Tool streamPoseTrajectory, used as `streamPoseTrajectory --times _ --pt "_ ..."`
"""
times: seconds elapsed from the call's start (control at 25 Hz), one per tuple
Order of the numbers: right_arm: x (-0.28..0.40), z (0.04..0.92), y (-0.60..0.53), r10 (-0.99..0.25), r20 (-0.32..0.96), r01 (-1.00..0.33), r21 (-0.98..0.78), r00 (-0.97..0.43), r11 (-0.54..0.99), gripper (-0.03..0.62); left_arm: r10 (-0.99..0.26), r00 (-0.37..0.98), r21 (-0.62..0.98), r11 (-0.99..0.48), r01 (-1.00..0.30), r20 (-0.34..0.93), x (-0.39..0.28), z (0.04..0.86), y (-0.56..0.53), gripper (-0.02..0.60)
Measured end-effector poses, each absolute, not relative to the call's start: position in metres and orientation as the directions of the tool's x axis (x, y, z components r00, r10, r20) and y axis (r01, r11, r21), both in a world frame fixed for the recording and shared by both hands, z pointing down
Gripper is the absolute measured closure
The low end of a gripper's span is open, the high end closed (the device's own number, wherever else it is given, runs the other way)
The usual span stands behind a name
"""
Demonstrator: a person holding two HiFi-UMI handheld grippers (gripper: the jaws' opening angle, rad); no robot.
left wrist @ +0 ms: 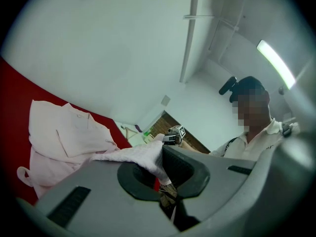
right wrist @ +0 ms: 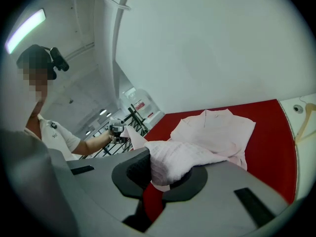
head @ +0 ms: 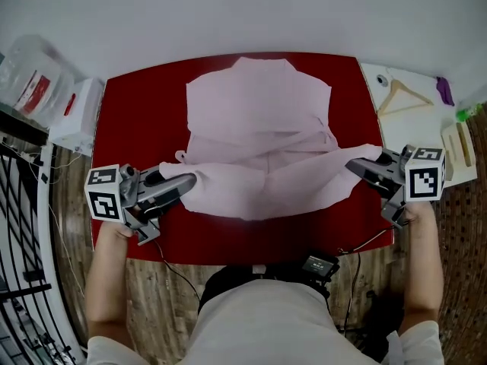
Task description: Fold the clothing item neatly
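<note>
A pale pink garment (head: 259, 120) lies on the red table (head: 137, 101), collar at the far side. Its near hem is lifted off the table and stretched between both grippers. My left gripper (head: 192, 181) at the near left is shut on the hem's left corner; the cloth (left wrist: 140, 157) bunches between its jaws. My right gripper (head: 351, 166) at the near right is shut on the right corner, with the fabric (right wrist: 170, 162) draped over its jaws. In the right gripper view the rest of the garment (right wrist: 217, 130) lies flat beyond.
A white side surface (head: 415, 97) at the right holds a wooden hanger (head: 403, 93) and small items. White bags (head: 46, 90) and a black metal rack (head: 23, 226) stand at the left. Cables (head: 342, 257) hang off the table's near edge.
</note>
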State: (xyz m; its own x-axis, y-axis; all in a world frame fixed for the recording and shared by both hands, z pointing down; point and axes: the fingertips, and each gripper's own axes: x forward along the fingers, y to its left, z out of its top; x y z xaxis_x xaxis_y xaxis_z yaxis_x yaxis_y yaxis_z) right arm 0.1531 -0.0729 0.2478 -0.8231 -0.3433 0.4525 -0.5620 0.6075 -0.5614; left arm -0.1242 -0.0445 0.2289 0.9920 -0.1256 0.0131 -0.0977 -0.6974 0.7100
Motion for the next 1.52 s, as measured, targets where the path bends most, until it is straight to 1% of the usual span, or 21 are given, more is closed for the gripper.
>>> streamPoseTrajectory --times 0.12,0.24,0.6,0.88,1.08,1.28,1.52 --pt "0.158 0.248 -0.085 -0.308 0.438 -0.526 -0.578 -0.845 0.624 0.552 -0.164 0.986 0.722 -0.679 -0.133 0.028 -0.126 0.230 -0.059 0.568" --pt "0.165 0.258 -0.100 -0.301 0.438 -0.525 -0.596 -0.847 0.608 0.551 -0.188 0.981 0.730 -0.666 -0.155 0.037 -0.128 0.233 -0.074 0.568" --pt "0.179 0.280 -0.142 -0.351 0.478 -0.593 -0.628 -0.805 0.504 0.551 -0.175 0.984 0.770 -0.623 -0.136 0.032 -0.151 0.259 -0.122 0.568" --pt "0.171 0.303 -0.174 -0.332 0.545 -0.637 -0.617 -0.770 0.463 0.552 -0.126 0.990 0.785 -0.607 -0.121 0.055 -0.160 0.283 -0.171 0.568" --pt "0.168 0.322 -0.209 -0.311 0.575 -0.651 -0.616 -0.757 0.444 0.551 -0.127 0.990 0.808 -0.576 -0.125 0.063 -0.164 0.302 -0.211 0.568" --pt "0.171 0.326 -0.227 -0.307 0.571 -0.646 -0.627 -0.761 0.436 0.551 -0.130 0.990 0.815 -0.567 -0.120 0.056 -0.165 0.308 -0.231 0.568" --pt "0.182 0.349 -0.277 -0.313 0.556 -0.638 -0.658 -0.770 0.400 0.551 -0.149 0.988 0.836 -0.536 -0.122 0.049 -0.168 0.328 -0.284 0.568"
